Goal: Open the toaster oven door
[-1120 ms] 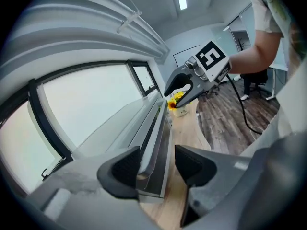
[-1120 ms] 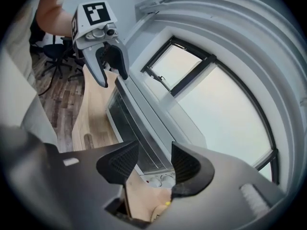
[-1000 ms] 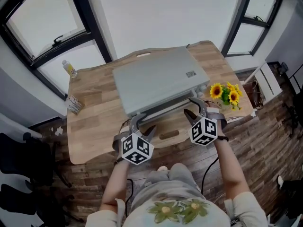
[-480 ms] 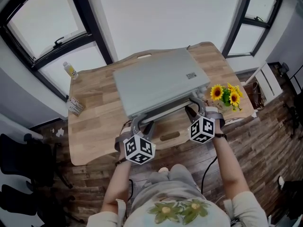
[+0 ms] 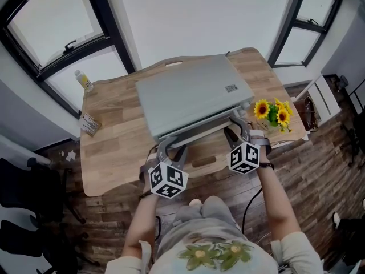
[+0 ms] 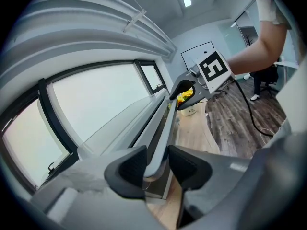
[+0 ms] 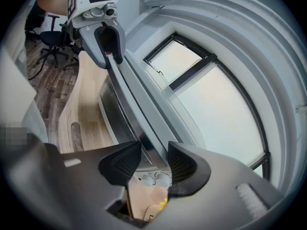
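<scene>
A grey toaster oven point(image 5: 194, 93) stands on the wooden table point(image 5: 114, 147), its front towards me. A long grey handle bar point(image 5: 199, 131) runs along the top of its door. My left gripper point(image 5: 171, 149) is at the bar's left end and my right gripper point(image 5: 235, 125) at its right end. In the left gripper view the bar point(image 6: 160, 128) lies between the pads of the left gripper point(image 6: 157, 164), which have just closed on it. In the right gripper view the right gripper point(image 7: 149, 159) has likewise just closed on the bar point(image 7: 132, 104).
A pot of yellow flowers point(image 5: 272, 114) stands at the table's right edge, close to my right gripper. A small bottle point(image 5: 84, 81) and a small packet point(image 5: 89, 124) lie at the far left. Windows and a wall are behind the table.
Both grippers have moved forward from just in front of the oven onto the handle bar. Their jaws have narrowed around it.
</scene>
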{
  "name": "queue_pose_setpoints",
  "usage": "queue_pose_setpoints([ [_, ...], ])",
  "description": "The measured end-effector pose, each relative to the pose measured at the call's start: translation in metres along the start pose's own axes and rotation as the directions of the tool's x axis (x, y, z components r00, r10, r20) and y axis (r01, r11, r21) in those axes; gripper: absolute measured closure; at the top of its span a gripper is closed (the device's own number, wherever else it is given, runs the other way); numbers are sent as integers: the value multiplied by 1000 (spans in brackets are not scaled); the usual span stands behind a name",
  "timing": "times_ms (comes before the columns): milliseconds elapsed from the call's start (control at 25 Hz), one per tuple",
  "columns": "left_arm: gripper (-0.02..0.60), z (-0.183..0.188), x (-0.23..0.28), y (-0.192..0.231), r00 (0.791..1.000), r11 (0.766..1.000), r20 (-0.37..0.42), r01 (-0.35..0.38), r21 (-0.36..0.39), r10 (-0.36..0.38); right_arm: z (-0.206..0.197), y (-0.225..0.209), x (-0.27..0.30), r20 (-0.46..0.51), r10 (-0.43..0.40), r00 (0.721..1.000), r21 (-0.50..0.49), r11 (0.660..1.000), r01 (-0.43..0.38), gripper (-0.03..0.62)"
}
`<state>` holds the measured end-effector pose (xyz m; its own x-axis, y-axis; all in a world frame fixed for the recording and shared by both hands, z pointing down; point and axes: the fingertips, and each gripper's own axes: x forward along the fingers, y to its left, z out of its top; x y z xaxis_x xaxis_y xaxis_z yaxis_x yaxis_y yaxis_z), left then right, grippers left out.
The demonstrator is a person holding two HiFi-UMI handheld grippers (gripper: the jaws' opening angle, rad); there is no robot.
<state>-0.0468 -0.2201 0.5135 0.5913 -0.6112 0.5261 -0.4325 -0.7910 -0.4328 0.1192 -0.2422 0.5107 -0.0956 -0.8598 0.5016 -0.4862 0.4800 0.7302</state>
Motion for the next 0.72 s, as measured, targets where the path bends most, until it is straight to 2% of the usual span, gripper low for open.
queue_pose_setpoints([
  [720,430,0,-7,-14,1000,999,17,-13,-36,14,-6,9,-10,19,-20,1000,11,1000,19,421],
])
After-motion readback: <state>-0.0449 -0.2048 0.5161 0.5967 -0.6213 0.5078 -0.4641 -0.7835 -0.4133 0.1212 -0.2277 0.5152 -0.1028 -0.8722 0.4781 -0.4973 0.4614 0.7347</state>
